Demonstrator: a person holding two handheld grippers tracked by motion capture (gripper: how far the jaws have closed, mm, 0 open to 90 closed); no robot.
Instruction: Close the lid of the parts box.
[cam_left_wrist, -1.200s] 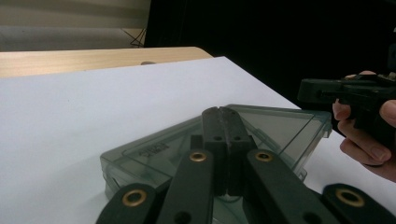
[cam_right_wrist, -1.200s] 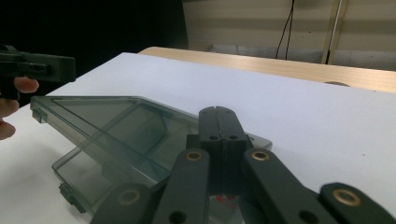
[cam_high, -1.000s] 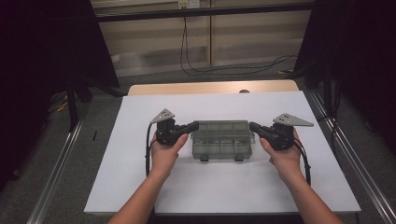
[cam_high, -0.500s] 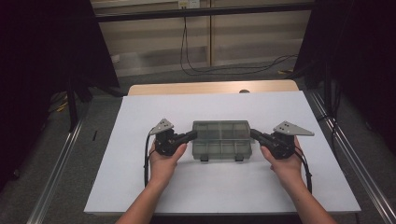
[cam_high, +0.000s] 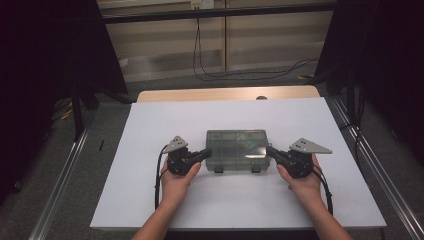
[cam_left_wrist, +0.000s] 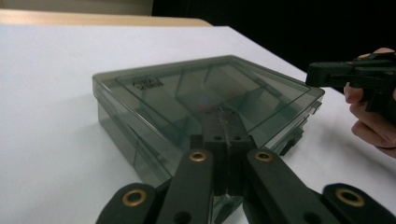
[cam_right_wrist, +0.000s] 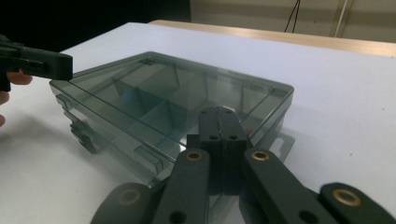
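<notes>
Left gripper (cam_high: 206, 154): left of frame centre in the high view, jaws pressed together with nothing between them. Tips meet the left end wall of the box; in its own view they sit against the near corner, low on the wall.

Organizer box (cam_high: 237, 150): smoky clear plastic compartment case, lid down, flat on the white table (cam_high: 150, 200), centre of frame. Two latches (cam_high: 218, 169) on the edge nearest the person, both seemingly fastened. Compartments look empty; tint makes it hard to be sure.

Right gripper (cam_high: 270, 151): right of centre, jaws likewise closed and empty, tips at the right end wall.

Step in hand: looks like a two-sided squeeze, bracing or lifting the box between the closed tips.

Risk, slip: contact is two narrow tips on smooth plastic. Uneven pressure could let one end drop or the box pivot and fall.

Risk, skid: if one hand pushes harder, the box likely slides across the smooth sheet rather than staying put.

Risk, tilt: tips sit low on the walls, so a lift could roll the box forward toward the latches.

Risk, lid: whether the latches are fully locked cannot be told; if not, tipping may spring the lid.
</notes>
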